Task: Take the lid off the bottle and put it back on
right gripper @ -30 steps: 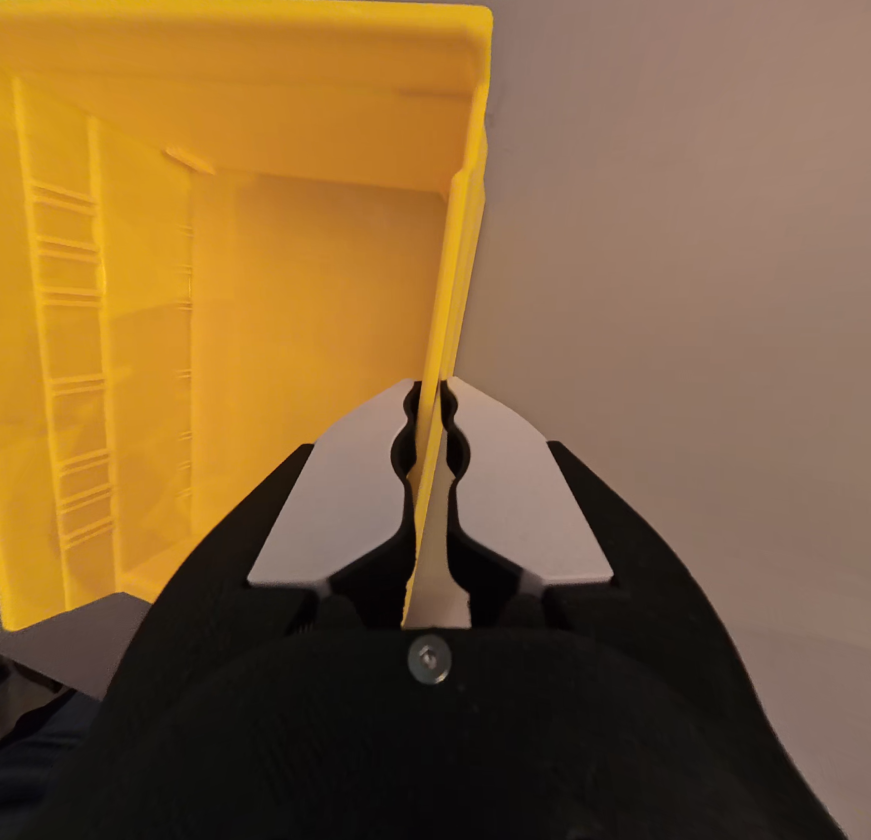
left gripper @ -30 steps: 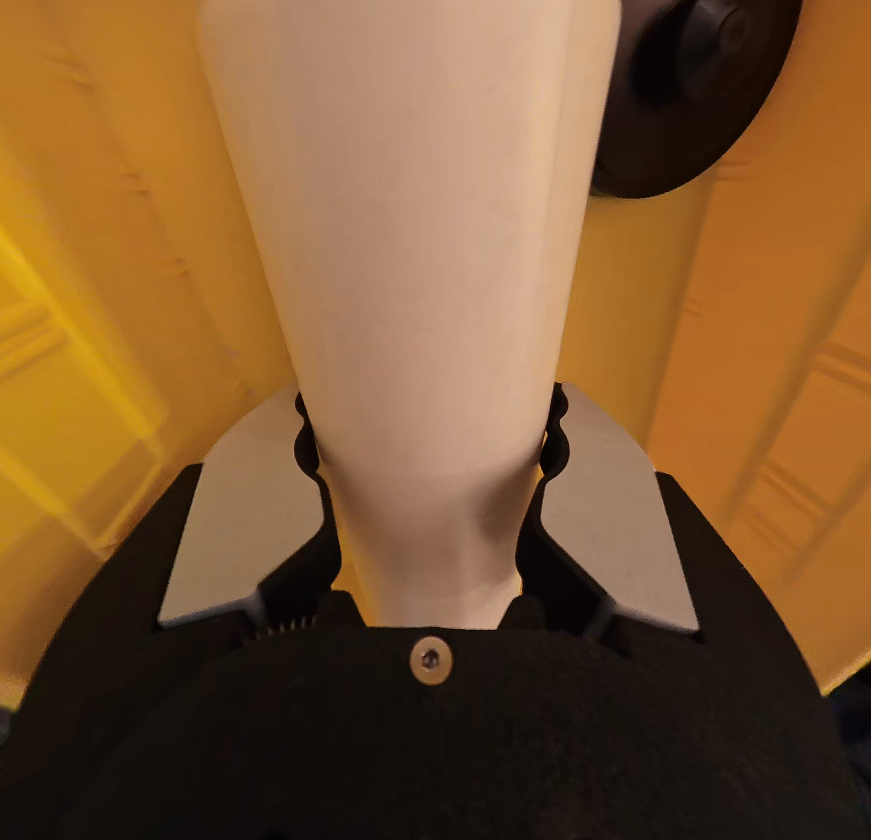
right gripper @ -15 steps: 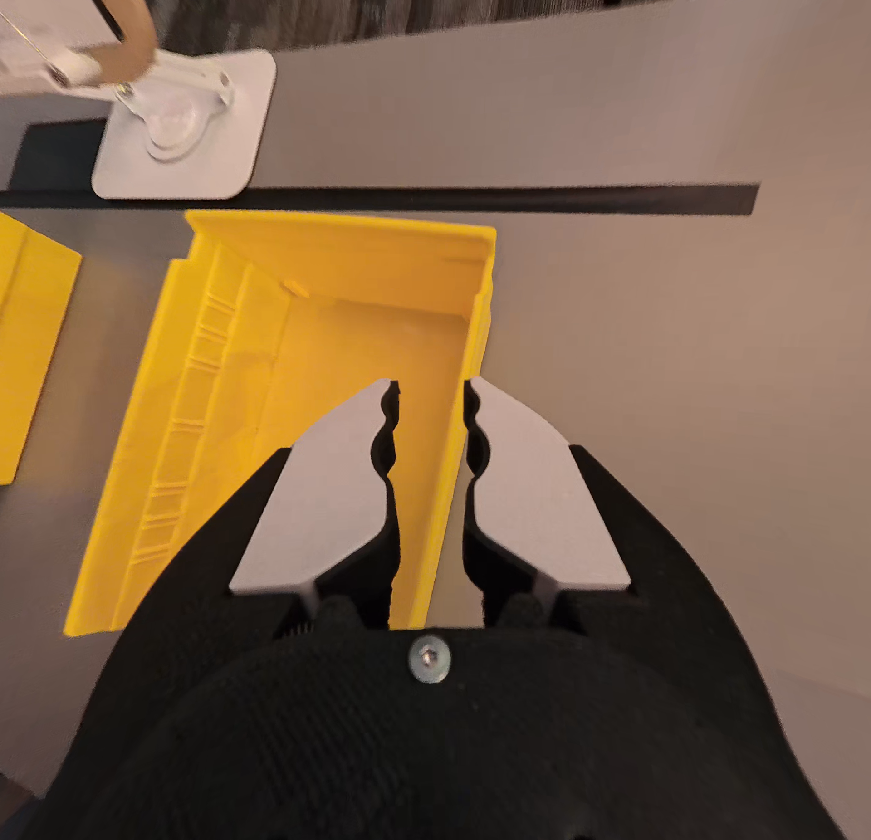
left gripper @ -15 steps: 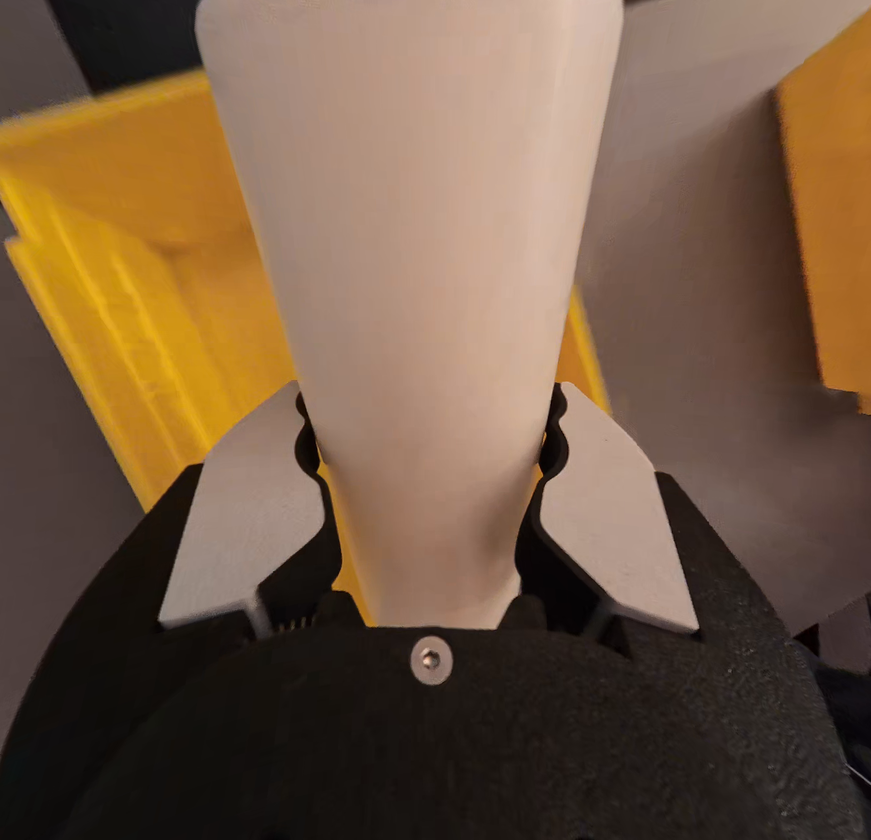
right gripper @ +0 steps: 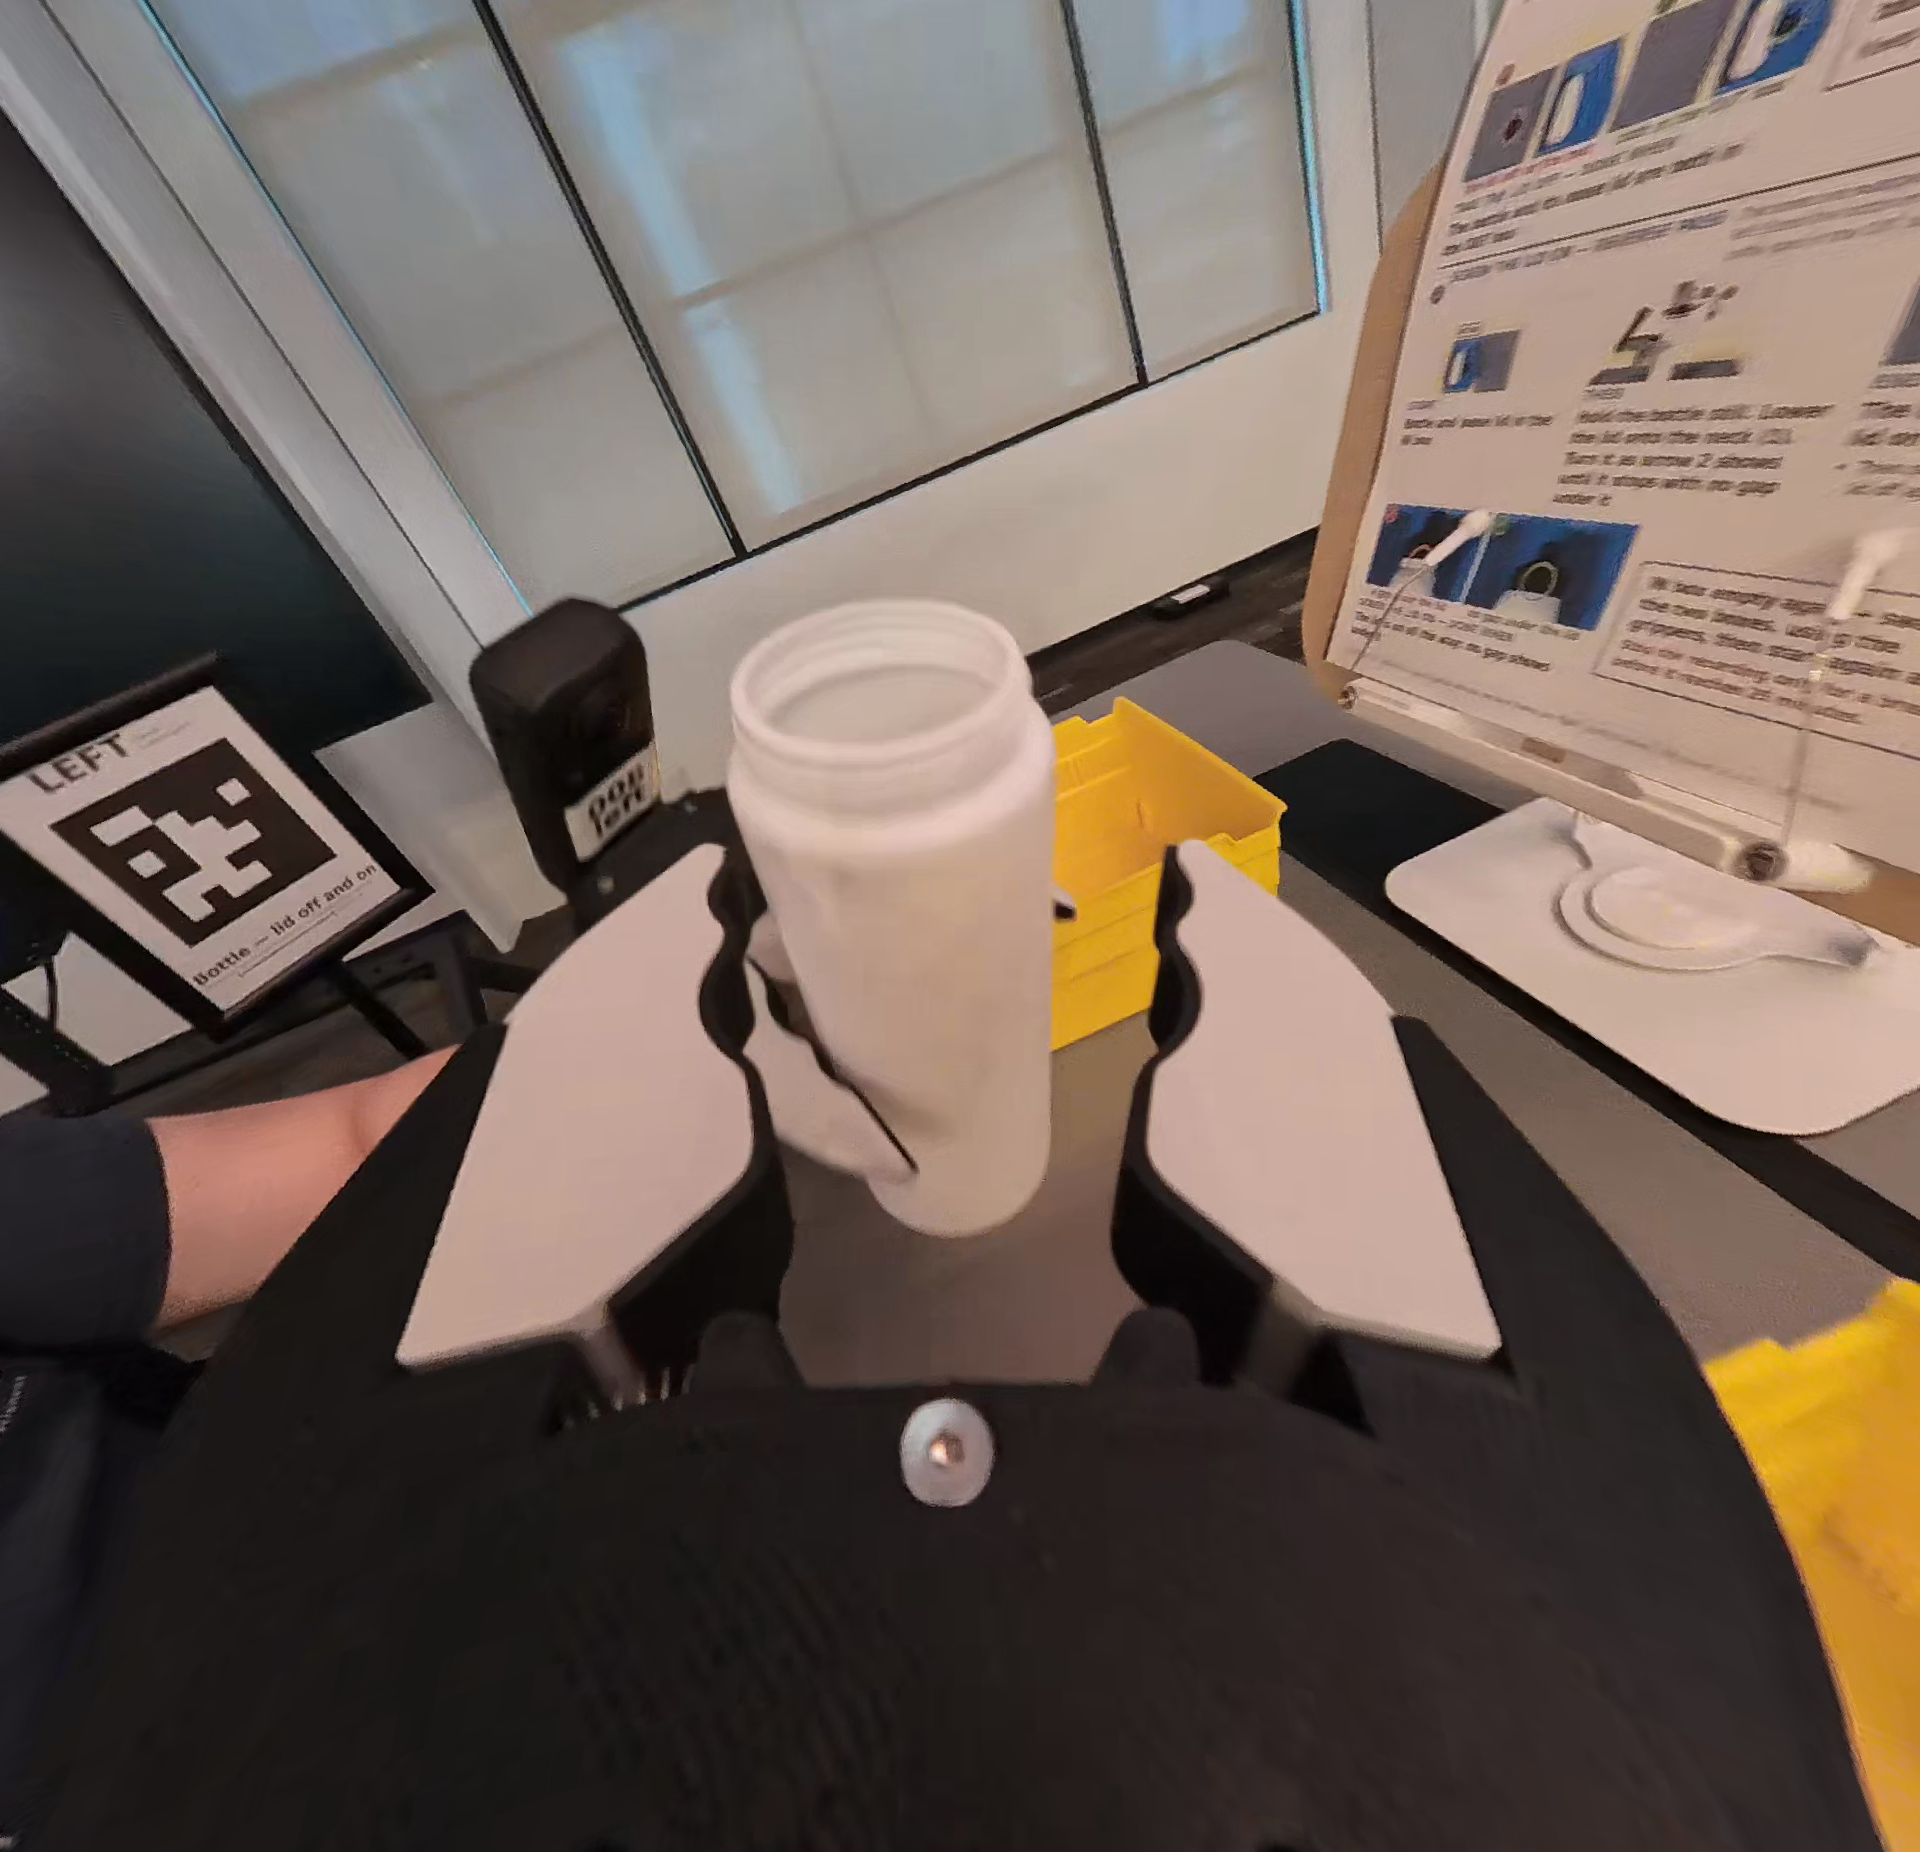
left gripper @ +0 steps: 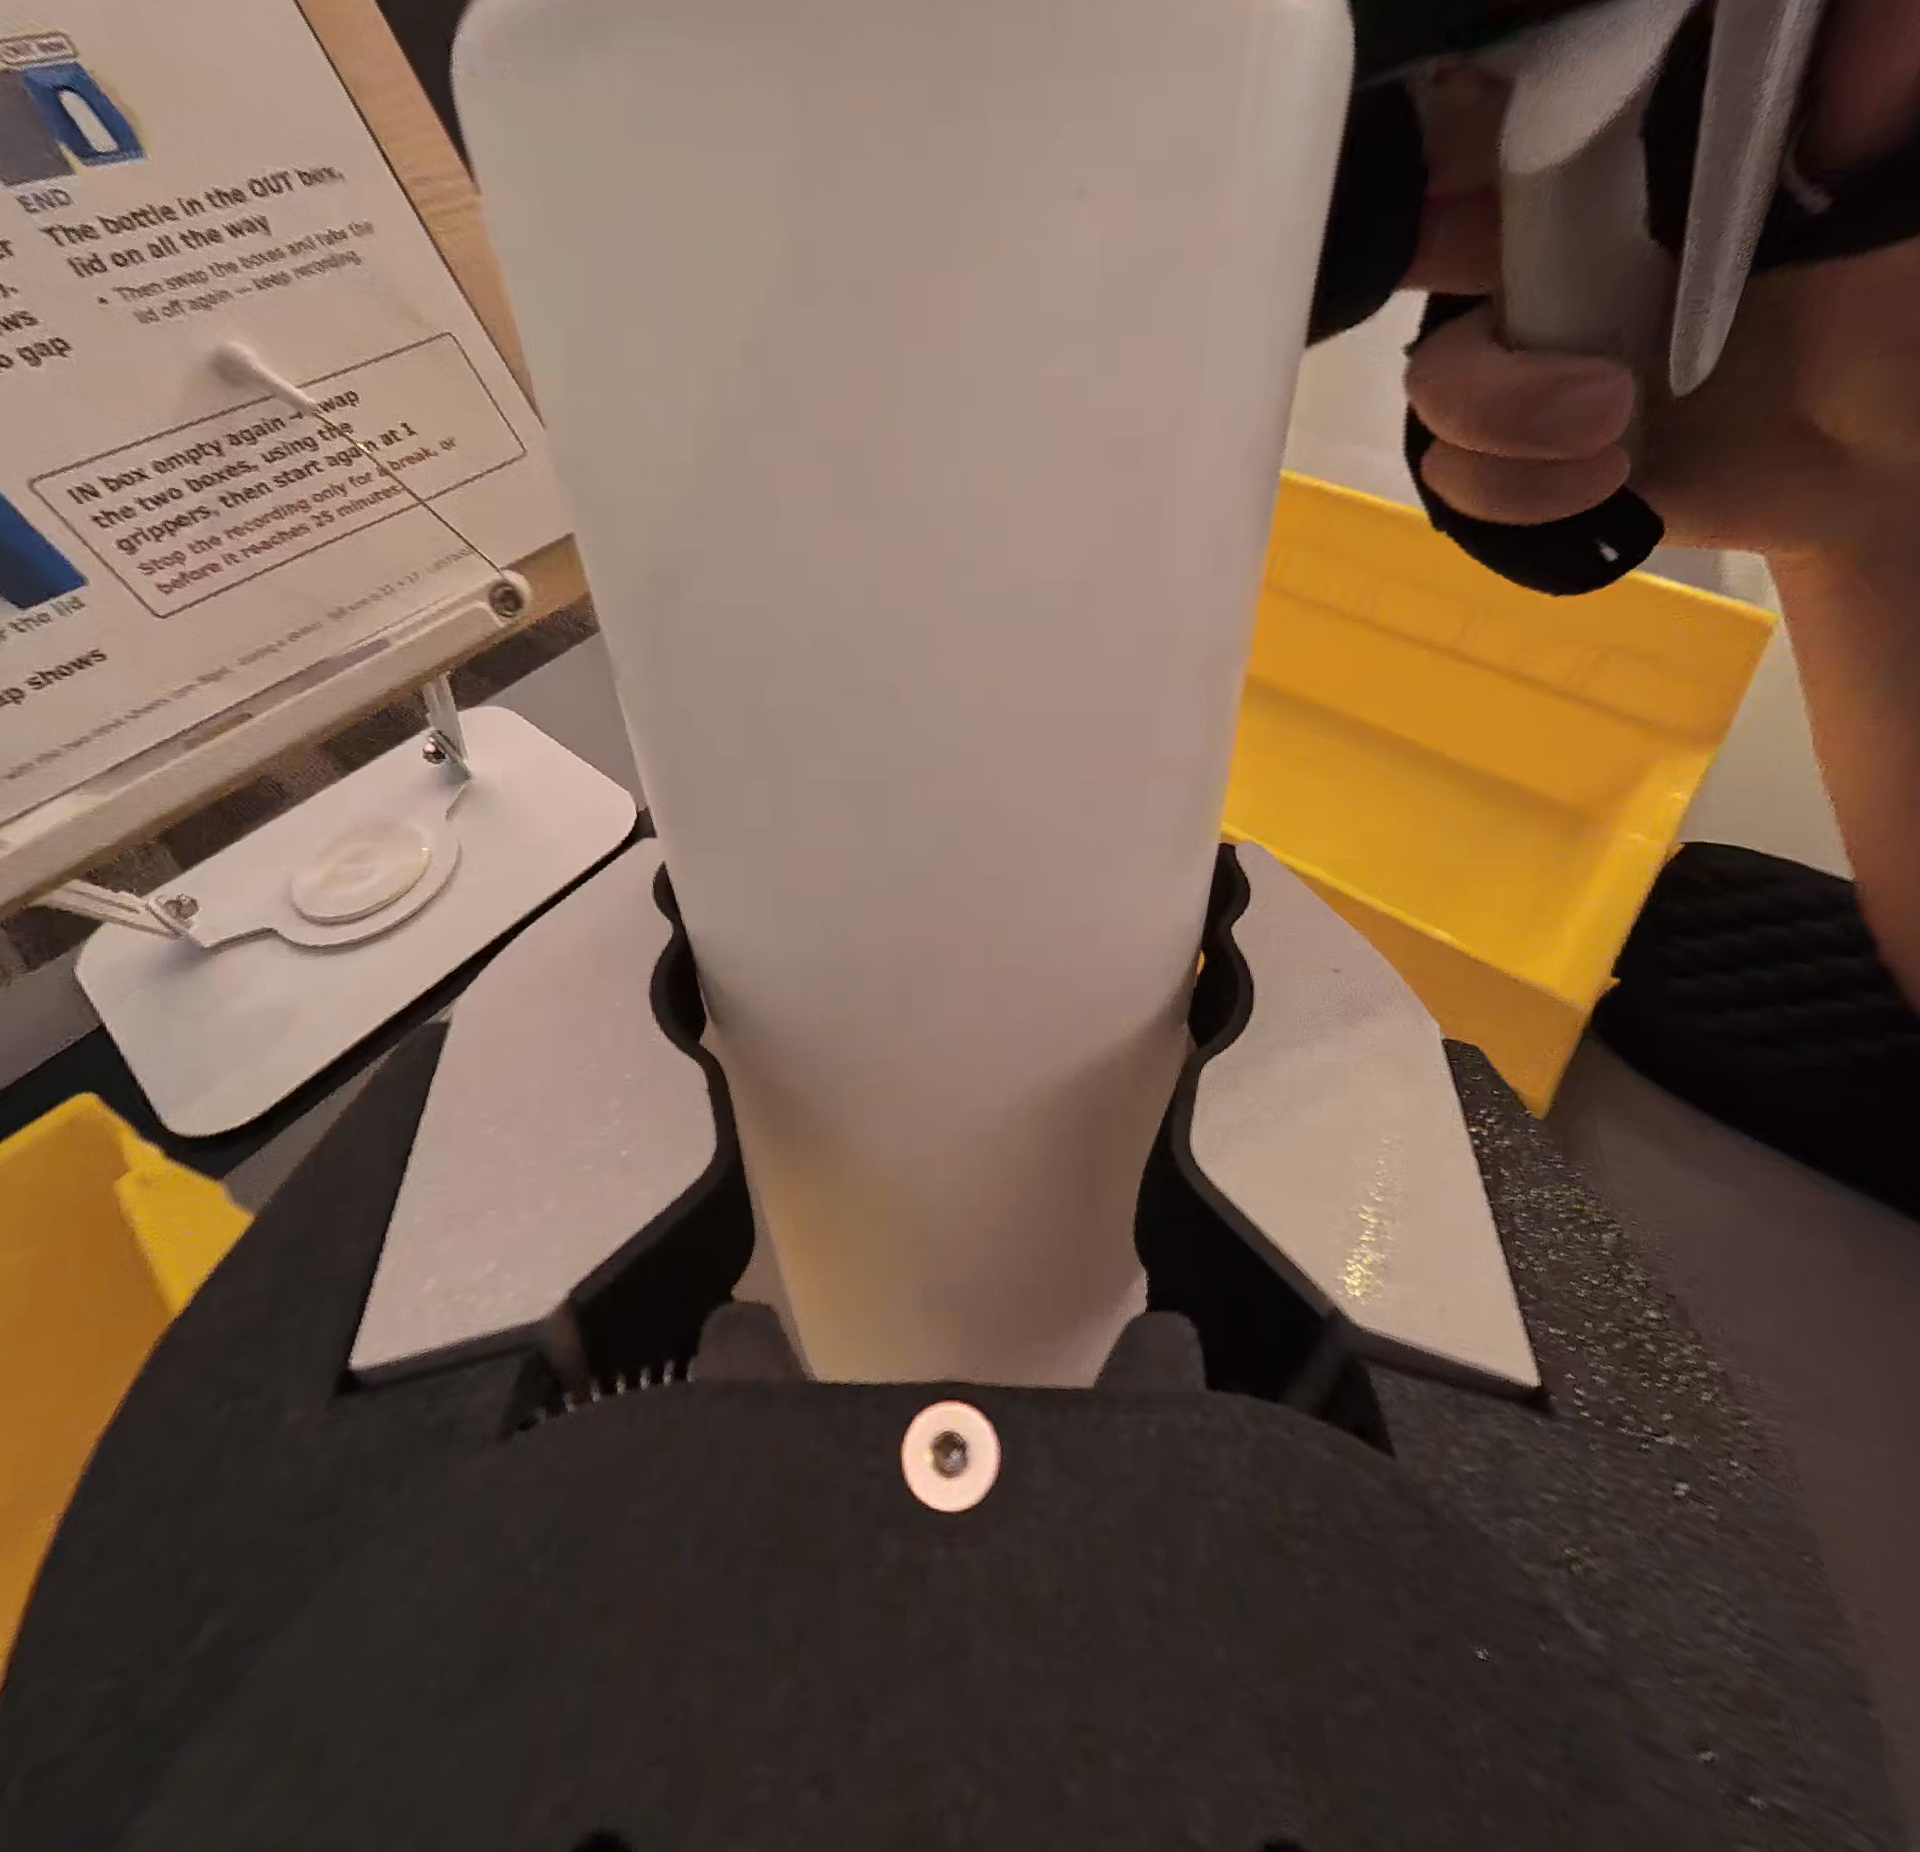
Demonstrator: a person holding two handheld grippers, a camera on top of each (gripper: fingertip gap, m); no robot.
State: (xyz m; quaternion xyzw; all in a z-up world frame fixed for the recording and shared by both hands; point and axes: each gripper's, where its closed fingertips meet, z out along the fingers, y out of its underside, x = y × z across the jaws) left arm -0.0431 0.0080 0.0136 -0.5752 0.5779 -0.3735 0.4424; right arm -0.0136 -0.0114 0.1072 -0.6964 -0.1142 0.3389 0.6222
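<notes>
Your left tool [left gripper: 940, 971] is clamped on the lower body of the white bottle [left gripper: 914, 514], which is held off the grey desk [right gripper: 1621, 1158] with its open neck up and no lid on it. Your right tool [right gripper: 948, 955] has its fingers [right gripper: 613, 1106] spread apart with nothing between them, pointed at the bottle from near by. Behind the bottle a yellow bin [right gripper: 1153, 867] sits on the desk, beside a white stand [right gripper: 1662, 961] carrying an instruction sheet [right gripper: 1683, 368].
</notes>
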